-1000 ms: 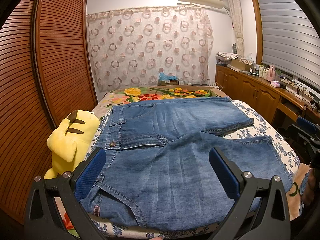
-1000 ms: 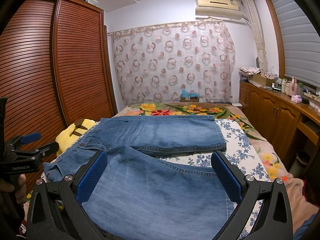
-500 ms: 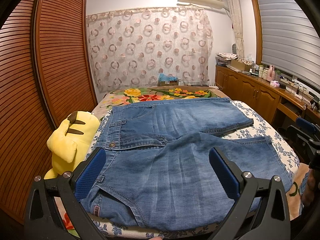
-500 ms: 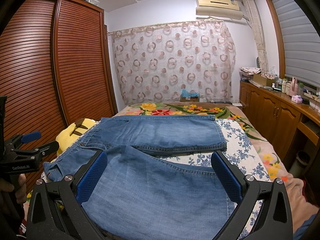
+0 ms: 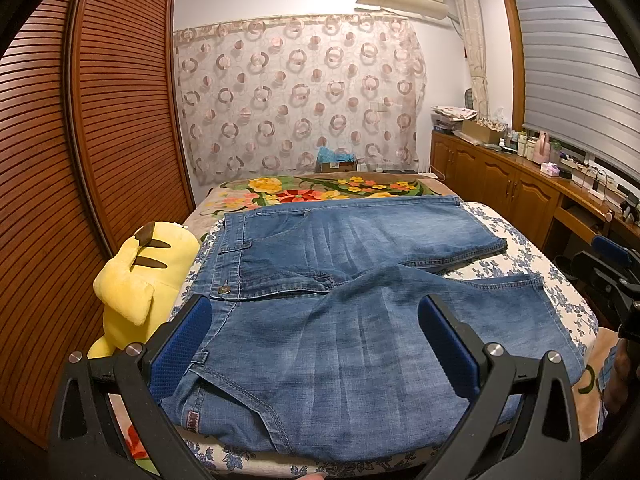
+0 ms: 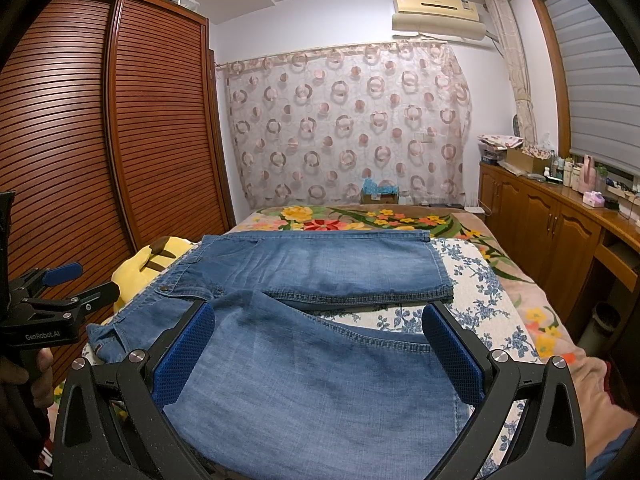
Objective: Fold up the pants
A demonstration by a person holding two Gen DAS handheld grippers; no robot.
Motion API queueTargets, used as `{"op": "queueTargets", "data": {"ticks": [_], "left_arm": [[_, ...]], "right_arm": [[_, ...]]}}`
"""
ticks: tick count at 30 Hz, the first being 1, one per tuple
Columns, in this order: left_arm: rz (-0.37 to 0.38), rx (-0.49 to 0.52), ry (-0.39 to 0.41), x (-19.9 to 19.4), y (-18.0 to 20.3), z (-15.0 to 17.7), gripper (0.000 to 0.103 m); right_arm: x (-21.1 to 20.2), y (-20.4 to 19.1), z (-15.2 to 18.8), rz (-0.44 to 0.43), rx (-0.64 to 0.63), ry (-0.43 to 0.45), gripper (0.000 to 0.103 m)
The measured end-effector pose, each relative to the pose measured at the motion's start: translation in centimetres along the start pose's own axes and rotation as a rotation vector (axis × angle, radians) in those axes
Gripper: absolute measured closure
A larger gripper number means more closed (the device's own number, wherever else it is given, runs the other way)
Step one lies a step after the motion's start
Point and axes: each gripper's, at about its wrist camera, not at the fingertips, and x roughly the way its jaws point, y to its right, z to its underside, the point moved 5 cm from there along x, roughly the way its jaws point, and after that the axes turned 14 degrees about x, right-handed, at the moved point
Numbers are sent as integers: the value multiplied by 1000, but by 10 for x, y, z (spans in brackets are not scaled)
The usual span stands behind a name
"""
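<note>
Blue denim pants lie spread flat on the bed, waistband at the left, both legs running right; they also show in the right wrist view. My left gripper is open and empty, above the near leg close to the waistband and pocket. My right gripper is open and empty, above the near leg toward its hem. The left gripper also shows at the left edge of the right wrist view, and the right gripper at the right edge of the left wrist view.
A yellow plush toy lies beside the waistband at the bed's left edge. The bed has a blue floral sheet and a flowered blanket behind. Slatted wooden wardrobe doors stand left; wooden cabinets stand right.
</note>
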Motion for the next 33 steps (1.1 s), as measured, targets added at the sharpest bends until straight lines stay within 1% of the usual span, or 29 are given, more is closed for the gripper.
{"op": "queueTargets", "data": {"ticks": [31,33], "left_arm": [[1,-1,0,0,0,0,0],[3,-2,-15,4,-6,8,0]], "right_arm": [[0,-1,0,-5,-3,2,0],[-1,0,1,-9,-7,-6,0]]}}
